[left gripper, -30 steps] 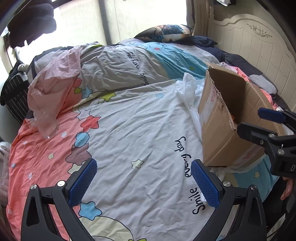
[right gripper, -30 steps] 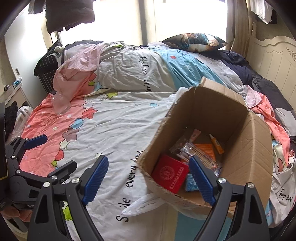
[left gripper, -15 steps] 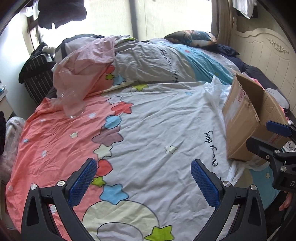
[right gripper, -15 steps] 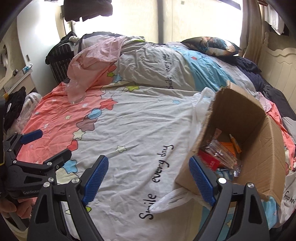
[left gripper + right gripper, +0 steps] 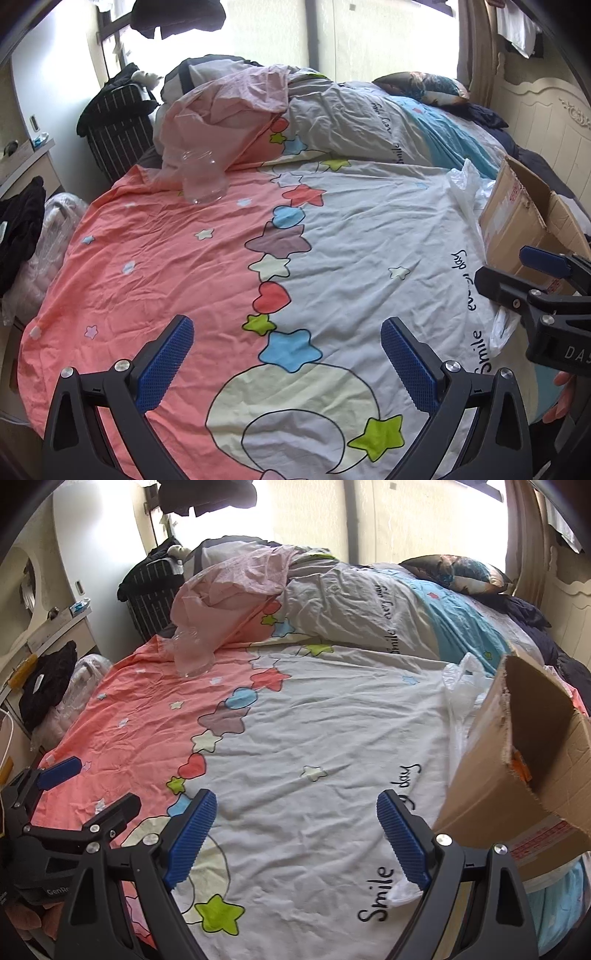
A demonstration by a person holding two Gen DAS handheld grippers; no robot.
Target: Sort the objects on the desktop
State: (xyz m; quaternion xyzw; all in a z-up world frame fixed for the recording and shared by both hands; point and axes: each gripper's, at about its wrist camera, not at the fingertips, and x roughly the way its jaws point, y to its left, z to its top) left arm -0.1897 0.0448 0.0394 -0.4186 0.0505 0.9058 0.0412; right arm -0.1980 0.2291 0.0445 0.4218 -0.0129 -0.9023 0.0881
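Grippers both over the bedspread (image 5: 351,236), and you've got nothing in either one. Your left gripper (image 5: 286,354) has its blue pads spread wide above the pink-and-white seam, only cloth between them. Your right gripper (image 5: 297,830) is just as wide apart, hanging over the white half near the "Smile" lettering. Off to your right sits the cardboard box (image 5: 517,775), tilted, with a white plastic bag (image 5: 463,686) beside it. Far across the pink side, a clear jar (image 5: 203,181) rests by the bunched duvet (image 5: 351,118).
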